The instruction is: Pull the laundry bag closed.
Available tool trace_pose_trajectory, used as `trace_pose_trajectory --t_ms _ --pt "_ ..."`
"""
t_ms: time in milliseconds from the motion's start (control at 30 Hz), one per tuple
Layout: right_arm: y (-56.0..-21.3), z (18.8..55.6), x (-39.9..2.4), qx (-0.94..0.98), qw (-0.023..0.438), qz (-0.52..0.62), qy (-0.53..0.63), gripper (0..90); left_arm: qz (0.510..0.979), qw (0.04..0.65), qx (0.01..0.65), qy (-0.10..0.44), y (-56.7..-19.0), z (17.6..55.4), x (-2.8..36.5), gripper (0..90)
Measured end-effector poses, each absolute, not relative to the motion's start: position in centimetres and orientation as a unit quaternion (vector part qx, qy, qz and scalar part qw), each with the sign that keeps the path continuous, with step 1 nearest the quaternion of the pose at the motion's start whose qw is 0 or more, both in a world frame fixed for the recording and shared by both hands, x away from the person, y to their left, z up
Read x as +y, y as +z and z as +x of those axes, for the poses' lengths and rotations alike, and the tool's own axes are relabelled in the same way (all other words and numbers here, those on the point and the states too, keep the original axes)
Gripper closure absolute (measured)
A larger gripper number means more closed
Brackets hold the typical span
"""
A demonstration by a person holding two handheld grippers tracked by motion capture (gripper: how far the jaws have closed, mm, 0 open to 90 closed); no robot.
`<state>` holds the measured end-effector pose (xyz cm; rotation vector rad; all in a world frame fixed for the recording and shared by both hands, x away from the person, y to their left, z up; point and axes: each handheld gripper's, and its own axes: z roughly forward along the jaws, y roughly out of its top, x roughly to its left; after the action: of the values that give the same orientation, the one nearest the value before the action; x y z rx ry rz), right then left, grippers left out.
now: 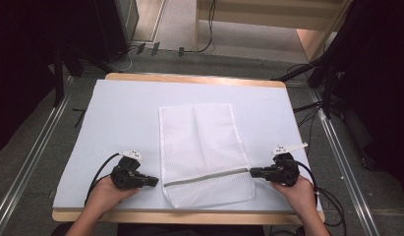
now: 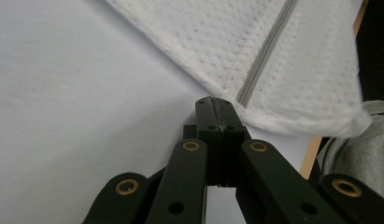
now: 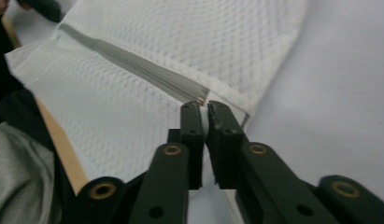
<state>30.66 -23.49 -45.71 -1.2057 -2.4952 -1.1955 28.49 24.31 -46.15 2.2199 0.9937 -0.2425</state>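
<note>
While our left tool [image 2: 216,109] sits clenched beside the mesh bag [image 1: 202,147], our right tool [image 3: 204,112] grasps its zipper [image 3: 133,63] end.

A white mesh laundry bag [image 1: 204,152] with a closed grey zipper [image 1: 205,177] lies flat mid-bench, its zipper end reaching the near edge.

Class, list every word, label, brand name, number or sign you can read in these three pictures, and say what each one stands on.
None: no readable text in any view.
White mesh laundry bag with its grey zipper: no print or label seen.
Left gripper and right gripper: plain black, only brass rivets.
White table cover: blank.
</note>
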Motion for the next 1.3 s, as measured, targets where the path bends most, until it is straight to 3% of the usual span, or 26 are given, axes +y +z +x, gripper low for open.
trace_pose_trajectory --t_ms 100,267,700,900,1300 --pt "-45.8 30.7 -23.1 -0.828 0.072 -0.384 -0.403 64.1 0.85 0.365 0.371 -0.085 -45.6 28.5 24.4 90.0" --pt "-45.2 30.4 -23.4 -0.825 0.041 -0.374 -0.422 49.2 0.839 0.382 0.381 -0.075 -45.0 28.6 24.8 80.3" --pt "-45.0 30.9 -25.7 -0.812 -0.046 -0.391 -0.432 49.7 0.824 0.388 0.412 -0.033 -44.1 29.2 26.4 59.7" --pt "-45.1 31.0 -26.5 -0.806 -0.066 -0.402 -0.43 49.6 0.817 0.385 0.429 -0.016 -44.0 29.5 27.4 49.5" --pt "-45.8 31.5 -27.3 -0.797 -0.082 -0.429 -0.417 45.0 0.809 0.376 0.452 0.022 -44.2 29.9 28.9 39.1"
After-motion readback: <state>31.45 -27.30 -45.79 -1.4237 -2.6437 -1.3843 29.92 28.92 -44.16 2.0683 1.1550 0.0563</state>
